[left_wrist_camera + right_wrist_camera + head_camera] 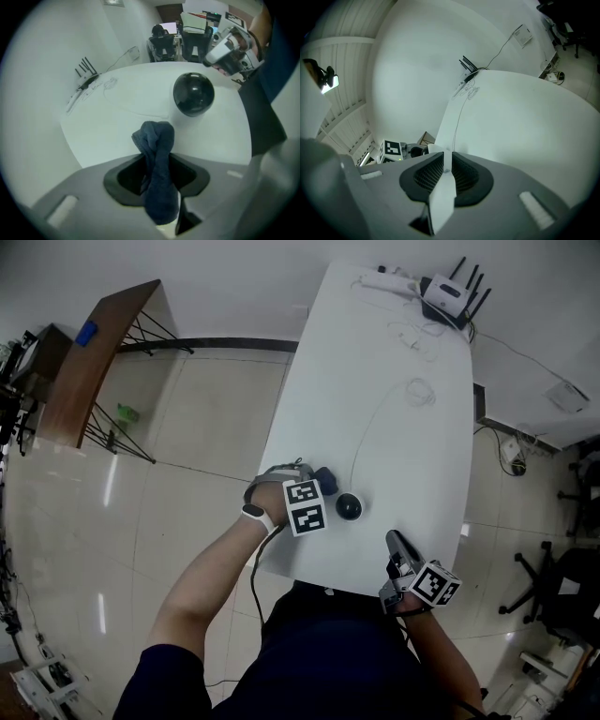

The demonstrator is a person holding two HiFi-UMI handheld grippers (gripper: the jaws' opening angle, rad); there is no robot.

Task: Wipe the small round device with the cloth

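Note:
The small round black device (349, 507) sits on the white table (403, 456) near its front edge. My left gripper (317, 486) hovers just left of it, shut on a bunched dark blue cloth (324, 478). In the left gripper view the cloth (157, 140) sticks out past the jaws of the left gripper (158, 161), and the device (193, 93) lies a short way ahead, untouched. My right gripper (396, 545) hangs at the table's front right edge. In its own view the right gripper (446, 157) has its jaws drawn together to a thin slit with nothing in it.
A white router (448, 294) with black antennas and a power strip (389, 282) stand at the table's far end. A thin white cable (375, 418) runs from there toward the device. A wooden shelf (94, 362) stands left, and an office chair (562, 587) right.

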